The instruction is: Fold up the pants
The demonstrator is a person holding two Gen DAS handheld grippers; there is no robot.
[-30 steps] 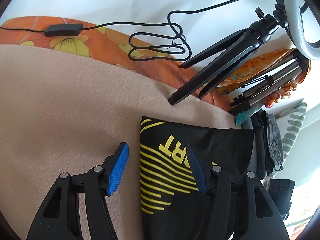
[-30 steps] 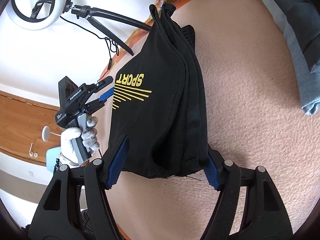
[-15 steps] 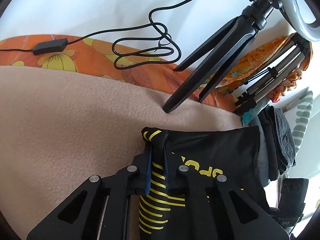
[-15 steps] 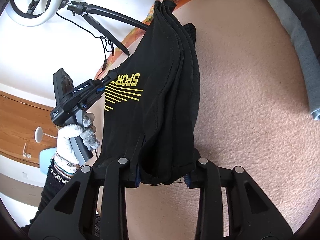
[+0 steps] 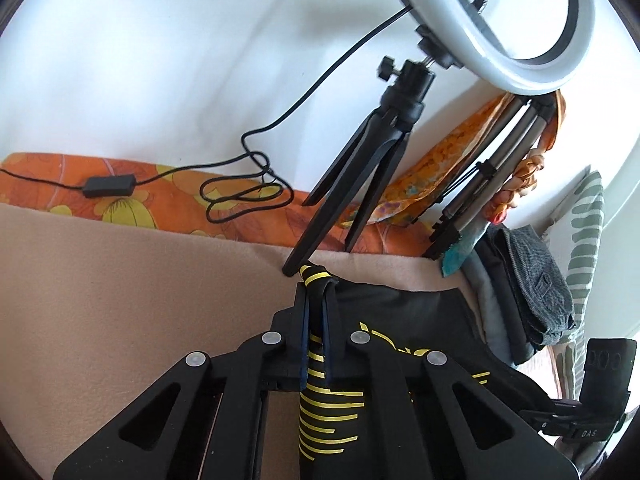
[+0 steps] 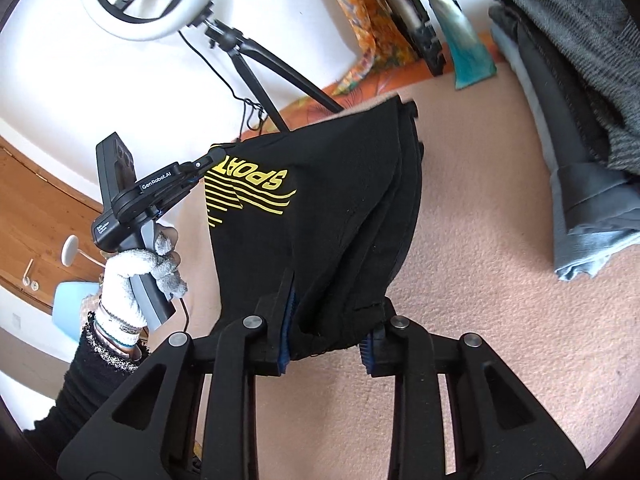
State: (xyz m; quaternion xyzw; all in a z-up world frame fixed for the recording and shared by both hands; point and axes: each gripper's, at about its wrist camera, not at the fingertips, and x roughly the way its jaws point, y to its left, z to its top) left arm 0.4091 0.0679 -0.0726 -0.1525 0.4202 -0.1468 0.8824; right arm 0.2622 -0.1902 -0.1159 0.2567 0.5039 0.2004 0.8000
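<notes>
The folded black pants (image 6: 320, 208) with yellow "SPORT" print hang lifted above the beige blanket (image 6: 460, 280). My left gripper (image 5: 316, 320) is shut on their yellow-striped corner; the pants (image 5: 400, 320) stretch off to its right. In the right wrist view the left gripper (image 6: 208, 160) pinches the pants' upper left corner, held by a gloved hand. My right gripper (image 6: 328, 340) is shut on the thick bunched lower end of the pants.
A ring light (image 5: 516, 24) on a black tripod (image 5: 360, 172) stands at the blanket's far edge, its cable (image 5: 240, 200) on an orange floral sheet (image 5: 160, 200). A stack of folded grey and dark clothes (image 6: 580, 140) lies at the right.
Both grippers closed on the pants from open a second ago. They have since lifted the pants off the blanket and raised them.
</notes>
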